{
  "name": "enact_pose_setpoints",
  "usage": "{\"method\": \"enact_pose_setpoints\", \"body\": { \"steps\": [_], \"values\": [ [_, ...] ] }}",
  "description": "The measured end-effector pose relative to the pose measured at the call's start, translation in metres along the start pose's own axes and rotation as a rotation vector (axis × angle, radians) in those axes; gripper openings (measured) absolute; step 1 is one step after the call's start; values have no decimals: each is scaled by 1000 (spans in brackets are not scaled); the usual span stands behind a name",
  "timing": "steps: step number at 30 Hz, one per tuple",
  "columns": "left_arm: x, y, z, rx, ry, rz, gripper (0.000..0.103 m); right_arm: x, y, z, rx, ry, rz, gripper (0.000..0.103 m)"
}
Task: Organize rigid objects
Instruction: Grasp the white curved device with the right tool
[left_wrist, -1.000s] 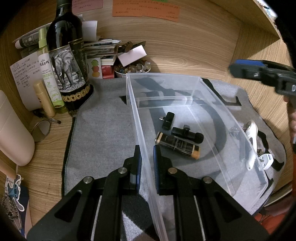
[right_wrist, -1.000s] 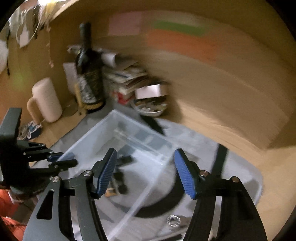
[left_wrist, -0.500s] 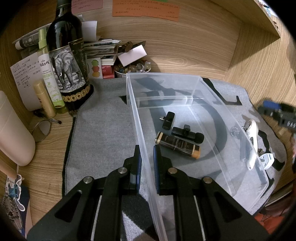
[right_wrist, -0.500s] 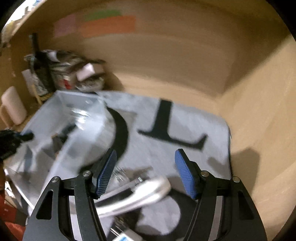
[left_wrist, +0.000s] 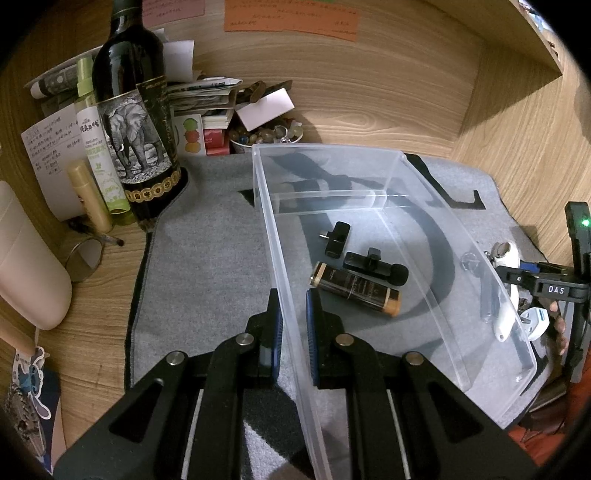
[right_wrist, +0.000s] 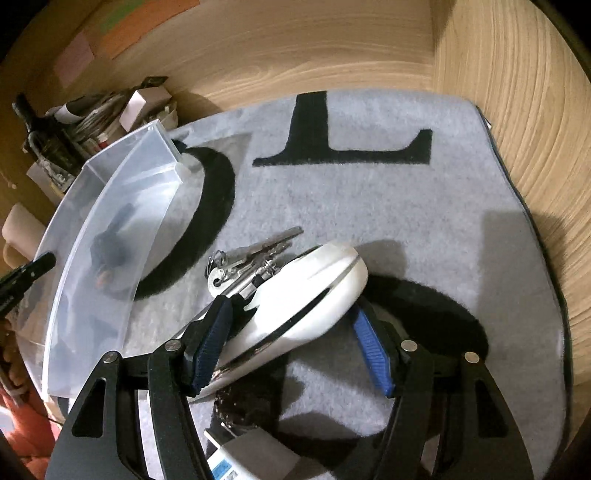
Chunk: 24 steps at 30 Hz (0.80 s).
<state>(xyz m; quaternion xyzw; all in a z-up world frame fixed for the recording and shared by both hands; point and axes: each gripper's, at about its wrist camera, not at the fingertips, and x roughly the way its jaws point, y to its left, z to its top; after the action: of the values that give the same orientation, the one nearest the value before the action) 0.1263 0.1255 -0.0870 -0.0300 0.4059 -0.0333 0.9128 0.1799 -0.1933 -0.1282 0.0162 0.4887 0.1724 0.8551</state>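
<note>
Left wrist view: left gripper (left_wrist: 291, 321) clamped tight on the near wall of the clear bin (left_wrist: 454, 236), one pad outside, one inside; bin sits on the grey mat (left_wrist: 207, 243); inside it lie a small black adapter (left_wrist: 337, 239), a black clip mic (left_wrist: 376, 266) and a dark tube with gold ends (left_wrist: 356, 288), close together, the mic touching the tube. Beyond the far wall, the white handle-shaped thing (left_wrist: 504, 291) and a white plug (left_wrist: 533, 321) rest on the mat, with the right gripper (left_wrist: 532, 280) low over them; detail there is warped by the plastic. Wine bottle (left_wrist: 138, 122) and clutter stand off to the left, well apart from the work.

Right wrist view: right gripper (right_wrist: 291, 343) spread at middling width, jaws straddling the white thing (right_wrist: 306, 295); left pad looks close against it, right pad apart from it, so not gripped yet. A bunch of keys (right_wrist: 247, 258) lies touching its upper end, possibly attached; hard to tell. Plug (right_wrist: 236, 454) just below the jaws.

Risks: smooth curved shell, lying slantwise across the jaws, may squirt out on closing; keys may drag or swing and catch the bin rim on the carry; a low pad may snag the mat pile.
</note>
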Motion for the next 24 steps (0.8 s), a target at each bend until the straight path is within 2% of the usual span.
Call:
{"method": "enact_pose_setpoints", "body": {
  "steps": [2, 5, 13, 24],
  "values": [
    [0, 0, 0, 0, -1, 0, 12, 1, 1, 1, -9, -4, -1, 62],
    [0, 1, -1, -5, -2, 0, 12, 3, 1, 3, -9, -19, 10, 49],
    [-1, 2, -1, -4, 0, 3, 12, -2, 2, 15, -6, -88, 22, 38],
    [-1, 2, -1, -3, 0, 2, 12, -46, 25, 40, -84, -256, 9, 36]
  ]
}}
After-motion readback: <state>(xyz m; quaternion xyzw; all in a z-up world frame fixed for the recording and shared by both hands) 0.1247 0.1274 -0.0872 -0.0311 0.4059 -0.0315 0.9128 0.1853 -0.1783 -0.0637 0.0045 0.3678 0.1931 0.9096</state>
